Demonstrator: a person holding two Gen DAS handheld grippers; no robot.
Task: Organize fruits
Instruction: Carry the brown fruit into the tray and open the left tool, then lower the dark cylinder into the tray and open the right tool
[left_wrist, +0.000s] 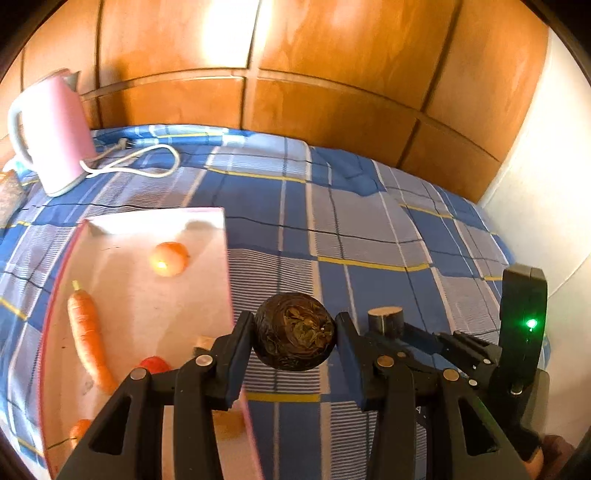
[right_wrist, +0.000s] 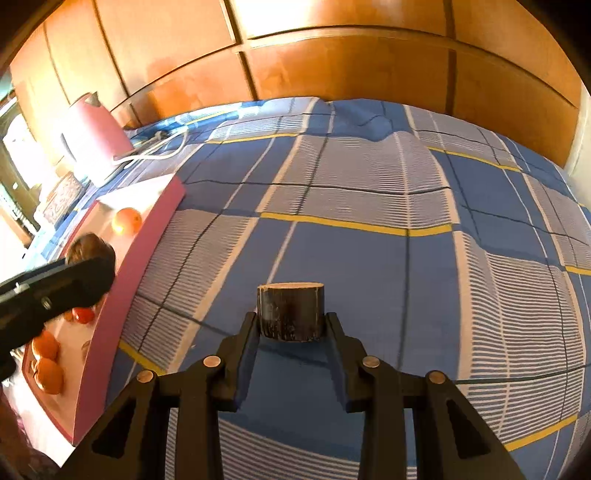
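Observation:
My left gripper (left_wrist: 294, 322) is shut on a dark brown round fruit (left_wrist: 293, 334), held above the checked cloth just right of a pink tray (left_wrist: 226, 258). In the tray lie an orange (left_wrist: 169, 258), a carrot (left_wrist: 86, 332) and a red tomato (left_wrist: 155, 363). My right gripper (right_wrist: 291, 319) is shut on a short dark cylinder with a pale cut top (right_wrist: 291, 310), above the cloth. In the right wrist view one finger of the left gripper (right_wrist: 74, 280) and its round fruit (right_wrist: 90, 248) hang over the tray's wall (right_wrist: 125, 280), with several oranges (right_wrist: 46, 363) inside.
A pink kettle (left_wrist: 51, 129) with a white cord (left_wrist: 140, 162) stands at the back left on the blue checked cloth (left_wrist: 369, 229). Wooden panels (left_wrist: 295, 74) close off the back and a white wall (left_wrist: 535, 221) the right.

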